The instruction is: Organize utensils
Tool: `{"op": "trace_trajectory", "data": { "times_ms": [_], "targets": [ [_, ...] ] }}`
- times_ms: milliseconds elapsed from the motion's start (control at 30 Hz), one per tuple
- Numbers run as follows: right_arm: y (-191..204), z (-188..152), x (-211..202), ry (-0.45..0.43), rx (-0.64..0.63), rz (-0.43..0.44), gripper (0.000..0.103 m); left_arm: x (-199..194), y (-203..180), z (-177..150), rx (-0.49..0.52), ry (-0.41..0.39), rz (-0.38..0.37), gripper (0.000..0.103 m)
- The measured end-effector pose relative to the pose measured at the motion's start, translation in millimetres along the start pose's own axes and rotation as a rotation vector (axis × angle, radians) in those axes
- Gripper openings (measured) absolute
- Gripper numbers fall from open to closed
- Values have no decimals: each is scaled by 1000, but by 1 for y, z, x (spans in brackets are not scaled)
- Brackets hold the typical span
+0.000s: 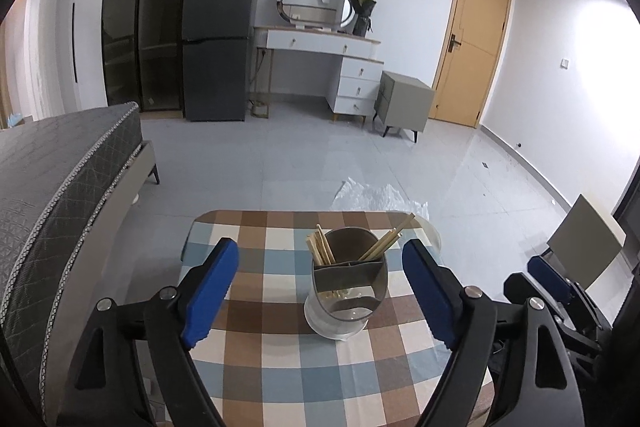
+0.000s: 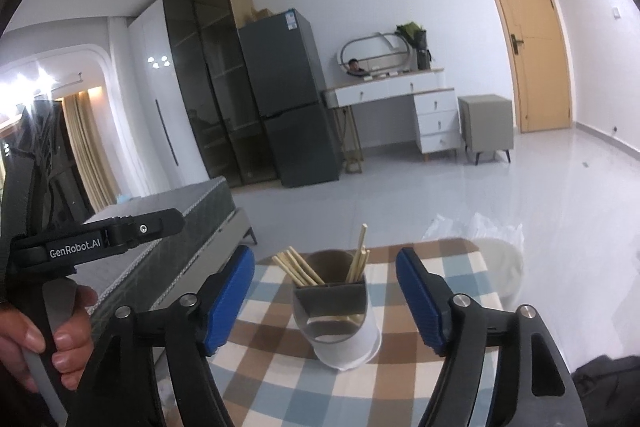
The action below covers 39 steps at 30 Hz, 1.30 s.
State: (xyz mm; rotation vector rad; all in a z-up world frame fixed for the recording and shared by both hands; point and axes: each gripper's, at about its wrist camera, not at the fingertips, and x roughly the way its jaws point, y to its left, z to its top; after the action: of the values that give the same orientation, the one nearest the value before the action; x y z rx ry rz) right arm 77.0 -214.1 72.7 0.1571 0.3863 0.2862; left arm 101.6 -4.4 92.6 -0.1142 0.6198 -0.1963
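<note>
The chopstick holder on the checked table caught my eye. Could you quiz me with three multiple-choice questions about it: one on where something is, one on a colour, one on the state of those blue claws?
1. Where are the chopsticks?
A. Flat on the tablecloth
B. Standing in the holder
C. On the floor

2. What colour are the pads on the grippers' fingers?
A. Blue
B. Red
C. Yellow

3. How does the left gripper stand?
A. Shut on the holder
B. Shut on a chopstick
C. Open, holding nothing

Answers:
1 B: two bunches lean out of separate compartments of the holder on the tablecloth.
2 A: both wrist views show blue pads on black arms.
3 C: its jaws stand wide either side of the holder without touching it; the right gripper is the same.
</note>
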Motion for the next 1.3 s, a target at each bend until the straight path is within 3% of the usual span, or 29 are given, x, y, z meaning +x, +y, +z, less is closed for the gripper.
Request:
{"op": "trace_trajectory", "data": {
  "times_ms": [233, 533, 800, 1300],
  "targets": [
    [8, -8, -21, -41, -27, -14, 90, -18, 6, -13, -4, -64, 33, 91],
    [19, -30, -39, -89, -74, -12, 100, -30, 6, -43, 22, -133, 84, 95],
    [16, -52, -42, -85, -78, -48, 103, -32, 10, -63, 9, -166, 106, 95],
    [7, -78, -41, -72, -100, -67, 103, -16, 12, -88, -6, -147, 137, 95]
  ]
}}
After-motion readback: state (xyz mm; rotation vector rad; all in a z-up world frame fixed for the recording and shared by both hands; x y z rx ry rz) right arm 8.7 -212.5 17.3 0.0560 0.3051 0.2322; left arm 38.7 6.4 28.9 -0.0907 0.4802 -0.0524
